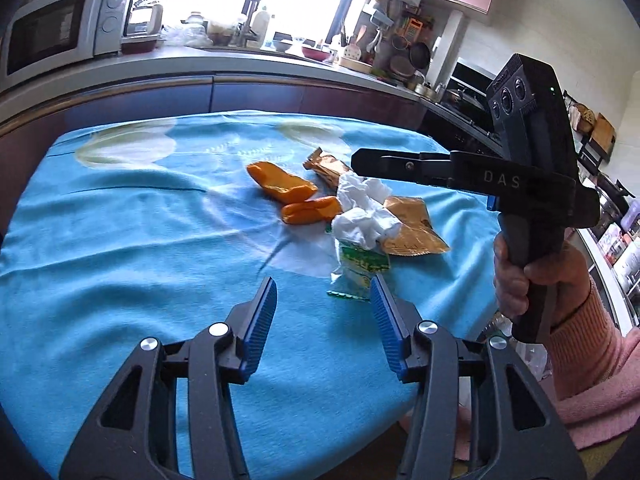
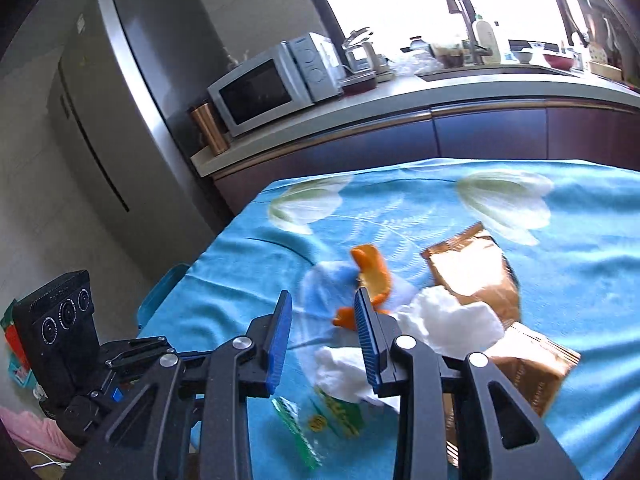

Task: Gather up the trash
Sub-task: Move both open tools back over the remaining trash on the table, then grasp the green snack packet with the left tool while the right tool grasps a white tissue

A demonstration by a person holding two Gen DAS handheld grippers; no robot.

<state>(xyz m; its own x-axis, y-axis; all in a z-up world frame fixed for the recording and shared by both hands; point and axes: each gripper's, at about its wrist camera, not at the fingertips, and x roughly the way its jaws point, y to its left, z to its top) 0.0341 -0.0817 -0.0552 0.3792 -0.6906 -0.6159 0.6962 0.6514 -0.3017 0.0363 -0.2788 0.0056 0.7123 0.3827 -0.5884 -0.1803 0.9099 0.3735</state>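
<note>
A pile of trash lies on the blue tablecloth (image 1: 120, 220): orange peels (image 1: 288, 190), crumpled white tissue (image 1: 366, 210), two brown foil wrappers (image 1: 412, 226), and a clear green-printed wrapper (image 1: 356, 268). My left gripper (image 1: 323, 302) is open and empty, just short of the green wrapper. My right gripper (image 2: 322, 314) is open and empty, hovering above the pile; it shows from the side in the left wrist view (image 1: 360, 160). In the right wrist view the tissue (image 2: 448, 320), peels (image 2: 372, 272), brown wrapper (image 2: 472, 272) and green wrapper (image 2: 320, 420) lie below its fingers.
A kitchen counter (image 1: 240, 64) with a microwave (image 1: 52, 32) and sink clutter runs behind the table. A fridge (image 2: 132, 120) stands at the left in the right wrist view. The table's near edge (image 1: 380, 412) is close under my left gripper.
</note>
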